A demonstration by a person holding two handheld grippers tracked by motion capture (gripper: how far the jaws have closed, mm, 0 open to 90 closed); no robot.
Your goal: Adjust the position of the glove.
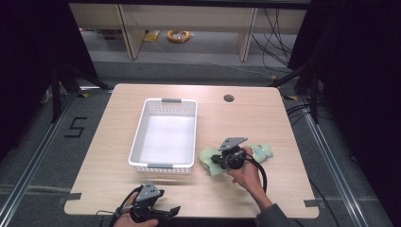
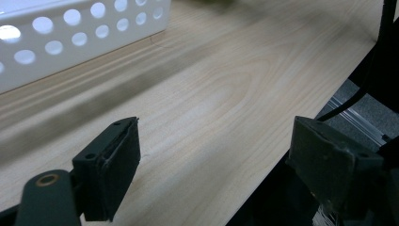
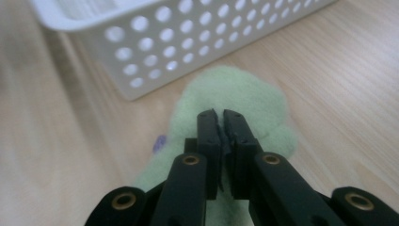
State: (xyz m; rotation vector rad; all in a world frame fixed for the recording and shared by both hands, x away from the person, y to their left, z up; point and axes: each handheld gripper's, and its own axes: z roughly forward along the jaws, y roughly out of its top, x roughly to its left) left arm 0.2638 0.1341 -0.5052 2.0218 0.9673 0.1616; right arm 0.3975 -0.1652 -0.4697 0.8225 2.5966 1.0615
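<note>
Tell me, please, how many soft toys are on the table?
1. The green soft toy lies right of the white basket, under the right claw, whose jaws are closed above it. The basket looks empty, though its near wall may hide something.

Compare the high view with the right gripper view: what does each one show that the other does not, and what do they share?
High view alone: the left tongs open at the table's near edge, a round hole in the tabletop, and the floor beyond. Right gripper view alone: the right tongs closed, their jaws almost touching above the green plush toy. Both: the toy, the white basket and the wooden table.
</note>
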